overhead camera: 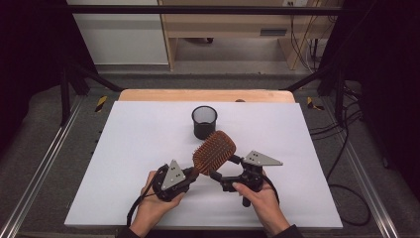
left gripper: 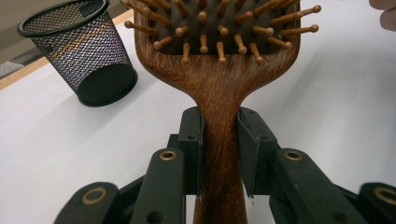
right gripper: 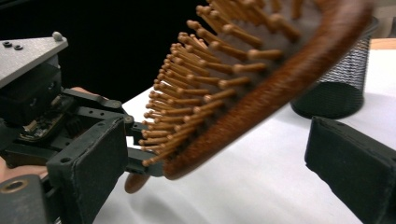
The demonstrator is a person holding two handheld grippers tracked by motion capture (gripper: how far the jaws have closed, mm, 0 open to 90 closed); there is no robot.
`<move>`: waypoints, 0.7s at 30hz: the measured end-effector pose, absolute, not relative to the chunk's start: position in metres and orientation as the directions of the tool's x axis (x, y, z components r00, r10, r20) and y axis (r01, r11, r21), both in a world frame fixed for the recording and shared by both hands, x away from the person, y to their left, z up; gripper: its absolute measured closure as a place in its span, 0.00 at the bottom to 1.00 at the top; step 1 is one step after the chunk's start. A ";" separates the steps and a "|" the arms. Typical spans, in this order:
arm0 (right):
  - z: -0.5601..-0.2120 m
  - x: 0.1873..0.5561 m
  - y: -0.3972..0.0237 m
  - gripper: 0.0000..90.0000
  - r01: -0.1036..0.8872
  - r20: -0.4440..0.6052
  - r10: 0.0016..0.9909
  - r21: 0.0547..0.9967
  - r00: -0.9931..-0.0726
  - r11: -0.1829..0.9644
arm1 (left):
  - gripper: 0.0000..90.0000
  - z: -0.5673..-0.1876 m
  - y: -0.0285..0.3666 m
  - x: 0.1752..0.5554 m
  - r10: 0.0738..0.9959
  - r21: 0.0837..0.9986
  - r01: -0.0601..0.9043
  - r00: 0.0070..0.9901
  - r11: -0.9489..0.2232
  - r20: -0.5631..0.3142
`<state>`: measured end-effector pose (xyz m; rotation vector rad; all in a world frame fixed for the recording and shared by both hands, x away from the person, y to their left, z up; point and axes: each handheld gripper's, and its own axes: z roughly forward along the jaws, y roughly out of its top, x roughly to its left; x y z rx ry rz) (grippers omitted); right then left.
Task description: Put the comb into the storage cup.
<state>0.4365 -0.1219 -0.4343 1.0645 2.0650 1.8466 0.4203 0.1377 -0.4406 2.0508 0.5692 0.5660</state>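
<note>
**Wooden paddle brush clamped at the handle by the left tongs, head between the spread right tongs**

Nearest the high camera, two bare hands enter from the bottom edge, each bearing a gripper. The left tongs [overhead camera: 190, 173] are closed on the handle of the wooden paddle hairbrush [overhead camera: 214, 150]; in the left gripper view both black pads press the narrow neck of the handle from either side, just below the point where it widens into the head. The brush is held off the counter [overhead camera: 124, 148], its head angled up and away from the person, with the wooden pins on the side turned toward the left.

To the right, the right tongs [overhead camera: 225, 171] stand open. In the right gripper view their two jaws are set wide apart with the brush head between them; the rim of the head lies near the left-hand jaw, whether touching it cannot be told, and well apart from the other.

Beyond the brush head, a black mesh pen cup [overhead camera: 204, 121] stands upright on the white counter, near the far edge.
</note>
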 end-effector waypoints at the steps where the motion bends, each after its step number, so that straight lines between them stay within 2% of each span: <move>1: -0.434 0.437 -0.120 0.06 0.391 0.326 0.601 0.920 -0.730 -0.025 | 0.81 -0.441 0.138 0.420 0.590 0.858 0.175 0.789 -0.483 0.171; 13: -0.425 0.449 -0.107 0.08 0.411 0.378 0.578 0.908 -0.723 -0.080 | 0.81 -0.440 0.140 0.419 0.594 0.864 0.164 0.784 -0.476 0.178; 21: -0.416 0.460 -0.107 0.16 0.447 0.462 0.554 0.878 -0.693 -0.173 | 0.81 -0.440 0.143 0.419 0.602 0.872 0.159 0.778 -0.464 0.179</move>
